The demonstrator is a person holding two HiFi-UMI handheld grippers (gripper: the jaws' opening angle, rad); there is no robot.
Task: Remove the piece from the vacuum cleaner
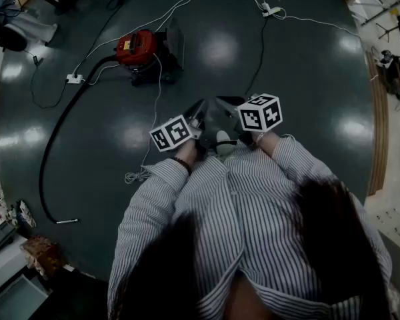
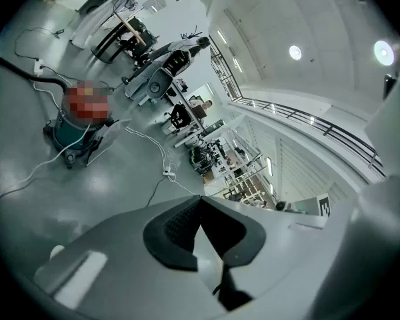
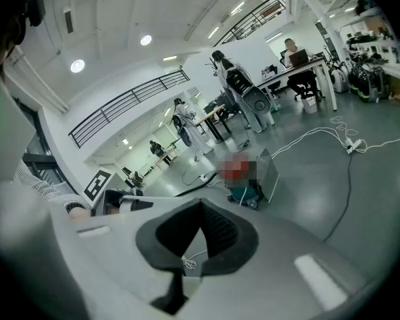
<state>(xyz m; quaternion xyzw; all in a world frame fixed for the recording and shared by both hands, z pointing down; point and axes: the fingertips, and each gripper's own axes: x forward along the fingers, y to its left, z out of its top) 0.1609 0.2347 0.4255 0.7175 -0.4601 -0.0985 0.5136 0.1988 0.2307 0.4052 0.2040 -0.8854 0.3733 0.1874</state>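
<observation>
The red vacuum cleaner (image 1: 141,51) stands on the dark floor ahead and to the left. Its black hose (image 1: 60,122) curves left and down to a loose end (image 1: 67,221). The person holds both grippers close to the chest, well short of the cleaner. My left gripper (image 1: 199,112) is shut with nothing in it, and so is my right gripper (image 1: 235,105). In the left gripper view the closed jaws (image 2: 200,202) point past the cleaner (image 2: 73,135), which is far off at the left. The right gripper view shows closed jaws (image 3: 201,205) with the cleaner (image 3: 245,193) just beyond them.
White cables cross the floor to power strips (image 1: 75,79) (image 1: 270,9), and a coiled cord (image 1: 137,175) lies near the person's left arm. A wooden border (image 1: 380,125) edges the floor at the right. Boxes (image 1: 17,295) sit at the lower left. Desks, chairs and people are far behind.
</observation>
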